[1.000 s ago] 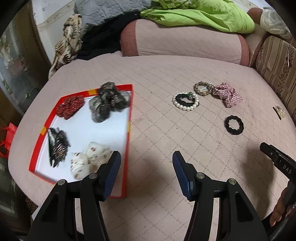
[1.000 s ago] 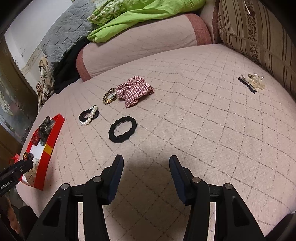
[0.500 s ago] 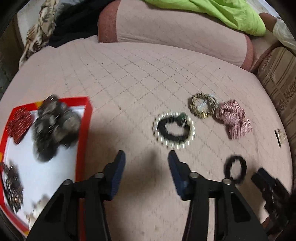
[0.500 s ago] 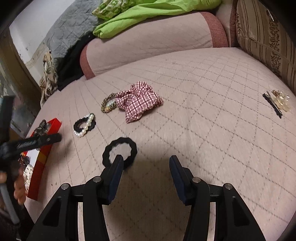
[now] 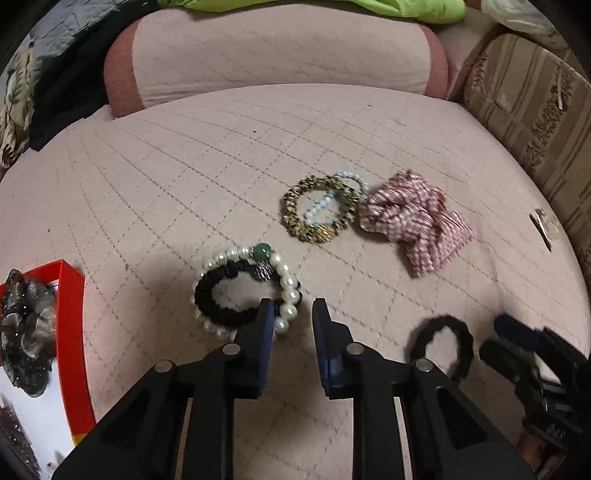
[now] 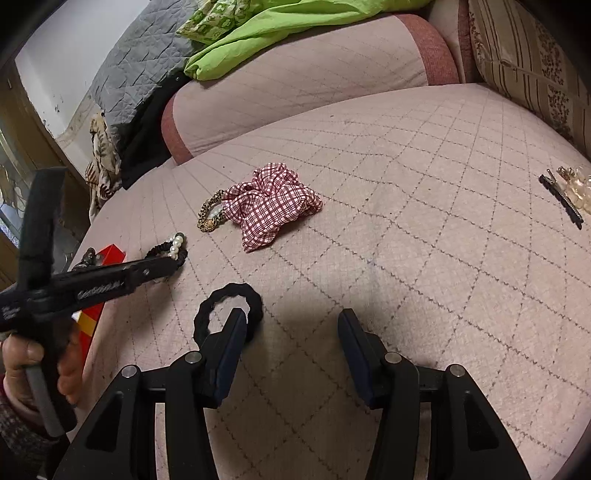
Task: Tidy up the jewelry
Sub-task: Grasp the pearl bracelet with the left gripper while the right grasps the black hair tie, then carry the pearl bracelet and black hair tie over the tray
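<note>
A pearl bracelet with a black hair tie (image 5: pixel 236 295) lies on the pink quilt, also seen in the right wrist view (image 6: pixel 171 249). My left gripper (image 5: pixel 293 319) stands partly open, its jaws straddling the bracelet's right pearl edge, not clamped. A leopard hair tie with a small pearl band (image 5: pixel 319 206) and a red checked scrunchie (image 5: pixel 415 219) lie beyond. My right gripper (image 6: pixel 291 332) is open and empty; its left finger sits inside a black wavy hair tie (image 6: pixel 227 308). The red-rimmed tray (image 5: pixel 72 332) with scrunchies is at the left.
A hair clip and a clear clip (image 6: pixel 569 194) lie at the far right. A pink bolster cushion (image 5: pixel 277 51) with green cloth (image 6: pixel 277 33) lines the back. A striped cushion (image 5: pixel 535 122) is on the right. The bed edge drops off left.
My left gripper moved from the tray rightward and forward to the pearl bracelet and narrowed its jaws. My right gripper moved forward to the black wavy hair tie.
</note>
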Tool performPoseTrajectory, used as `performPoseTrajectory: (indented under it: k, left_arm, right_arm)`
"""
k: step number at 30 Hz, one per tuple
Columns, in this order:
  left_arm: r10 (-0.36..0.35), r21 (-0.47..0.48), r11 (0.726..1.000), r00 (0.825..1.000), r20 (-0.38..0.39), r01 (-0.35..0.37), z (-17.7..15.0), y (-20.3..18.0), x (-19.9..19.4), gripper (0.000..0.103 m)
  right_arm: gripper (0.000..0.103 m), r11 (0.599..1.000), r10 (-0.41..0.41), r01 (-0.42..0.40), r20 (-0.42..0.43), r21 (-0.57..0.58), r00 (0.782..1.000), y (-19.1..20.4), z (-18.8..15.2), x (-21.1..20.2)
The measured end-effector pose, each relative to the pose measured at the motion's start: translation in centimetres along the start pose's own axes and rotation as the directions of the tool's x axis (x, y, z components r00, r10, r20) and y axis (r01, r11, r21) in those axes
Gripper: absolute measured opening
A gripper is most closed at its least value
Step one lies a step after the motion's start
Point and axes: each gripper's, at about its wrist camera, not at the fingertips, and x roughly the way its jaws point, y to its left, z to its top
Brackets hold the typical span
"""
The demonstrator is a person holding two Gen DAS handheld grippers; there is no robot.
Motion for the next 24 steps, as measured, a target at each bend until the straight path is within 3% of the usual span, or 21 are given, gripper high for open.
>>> performPoseTrajectory:
  k: [7, 11, 18, 24]
  left_arm:
    - [0.059, 0.015, 0.998, 0.998, -0.014, -0.058, 1.0, -0.4, 0.8, 0.012]
    - [0.033, -0.023, 0.999, 0.999, -0.031, -0.034, 1.5, -0.2, 1.3, 0.010]
    - [-0.042, -0.087, 0.995, 0.997, 0.071, 0.049, 0.4, 1.0, -4.8, 0.009]
    - [-0.114, -0.122, 0.984, 0.986, 0.121, 0.129, -3.6, 2.2, -10.2, 0.010]
  right_arm:
    - [0.060, 0.999, -0.016, 0.017, 0.004, -0.029, 1.000, 0.6, -0.2, 0.2]
    - [0.060, 0.999, -0.024, 0.024, 0.007, -0.036, 1.000, 0.7, -0.3, 0.2]
    - [0.060, 0.998, -0.034, 0.035, 0.012, -0.045, 0.999, 0.9, -0.5, 0.2]
    - [0.060, 0.998, -0.039, 0.040, 0.017, -0.046, 0.999, 1.0, -0.5, 0.2]
